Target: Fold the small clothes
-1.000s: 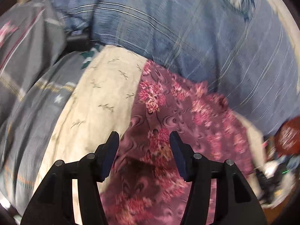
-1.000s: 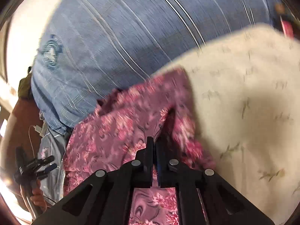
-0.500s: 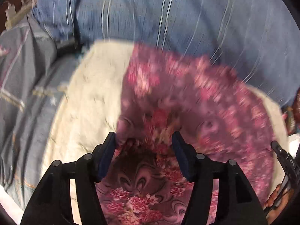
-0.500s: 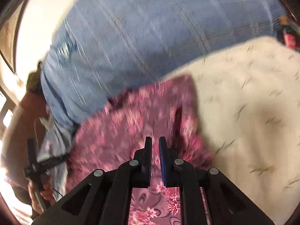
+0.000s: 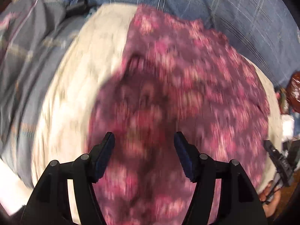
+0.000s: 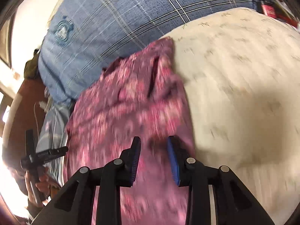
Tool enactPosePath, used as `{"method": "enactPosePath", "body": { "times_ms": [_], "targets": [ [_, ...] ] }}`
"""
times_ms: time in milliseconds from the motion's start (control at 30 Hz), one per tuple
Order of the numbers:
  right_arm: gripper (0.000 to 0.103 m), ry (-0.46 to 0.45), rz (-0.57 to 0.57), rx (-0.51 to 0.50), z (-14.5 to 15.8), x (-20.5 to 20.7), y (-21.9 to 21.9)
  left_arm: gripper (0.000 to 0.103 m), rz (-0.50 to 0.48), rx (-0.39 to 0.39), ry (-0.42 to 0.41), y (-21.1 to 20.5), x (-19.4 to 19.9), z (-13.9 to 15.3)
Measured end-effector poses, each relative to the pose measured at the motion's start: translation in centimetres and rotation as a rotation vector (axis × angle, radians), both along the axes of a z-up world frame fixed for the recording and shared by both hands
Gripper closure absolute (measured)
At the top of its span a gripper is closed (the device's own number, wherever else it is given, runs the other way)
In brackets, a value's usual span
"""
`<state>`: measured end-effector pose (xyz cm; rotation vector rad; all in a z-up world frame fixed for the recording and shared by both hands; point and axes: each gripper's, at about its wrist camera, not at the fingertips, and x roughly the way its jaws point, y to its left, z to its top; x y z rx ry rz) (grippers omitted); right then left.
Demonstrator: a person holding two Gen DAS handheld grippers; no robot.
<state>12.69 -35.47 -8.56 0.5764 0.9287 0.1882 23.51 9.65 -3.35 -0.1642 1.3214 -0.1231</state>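
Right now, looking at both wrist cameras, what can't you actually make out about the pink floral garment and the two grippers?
- Left wrist view: the pink floral garment is motion-blurred; its folds and edges don't resolve.
- Left wrist view: its near edge runs behind the left gripper and off the bottom of the frame.
- Right wrist view: the near part is blurred and hidden behind the right gripper.
- Either view: what kind of garment it is cannot be told.
- Left wrist view: the dark object above the cream cloth is too small to identify.

No legible text, label or number anywhere.
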Motion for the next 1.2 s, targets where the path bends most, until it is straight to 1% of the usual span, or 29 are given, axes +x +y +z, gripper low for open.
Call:
{"method": "enactPosePath", "body": {
  "times_ms": [133,200,333,400,533,700,833,900,1000,1067,1200],
  "targets": [
    [0.072,0.017,0.022,-0.033,-0.1,-4.7,0.2,0.038,0.017,-0.033,0.026,1.8,-5.2,0.3],
    [0.071,0.025,0.032,-0.064,-0.1,-6.7,0.5,0.038,0.034,-0.042,0.034,3.3,-7.0,0.3],
    [0.061,0.053,0.025,-0.197,0.4,-10.1,0.7,0.038,0.099,-0.056,0.045,6.4,-10.2,0.4],
    [0.061,0.056,0.019,-0.228,0.7,-11.6,0.5,0.038,0.133,-0.058,0.051,7.7,-11.8,0.1],
    [0.058,0.068,-0.001,-0.239,0.7,-14.0,-0.3,0.038,0.181,-0.075,0.069,9.8,-13.7,-0.7],
    [0.058,0.091,-0.034,-0.241,0.4,-16.3,-1.0,0.038,0.208,-0.154,0.093,11.6,-15.9,-1.7],
    [0.057,0.099,-0.055,-0.301,0.7,-17.7,-1.1,0.038,0.233,-0.220,0.107,12.7,-16.7,-2.6],
    [0.056,0.091,-0.038,-0.272,0.7,-18.2,-1.0,0.038,0.236,-0.264,0.125,13.1,-17.1,-3.1],
    [0.055,0.087,0.001,-0.168,0.3,-18.7,-1.1,0.038,0.224,-0.332,0.145,12.9,-17.2,-4.1],
    [0.054,0.097,0.016,-0.134,-0.1,-18.8,-0.9,0.038,0.213,-0.372,0.150,12.8,-17.4,-4.7],
    [0.053,0.105,0.065,-0.082,-0.7,-19.0,-0.2,0.038,0.200,-0.419,0.167,12.8,-18.1,-5.8]
  ]
}}
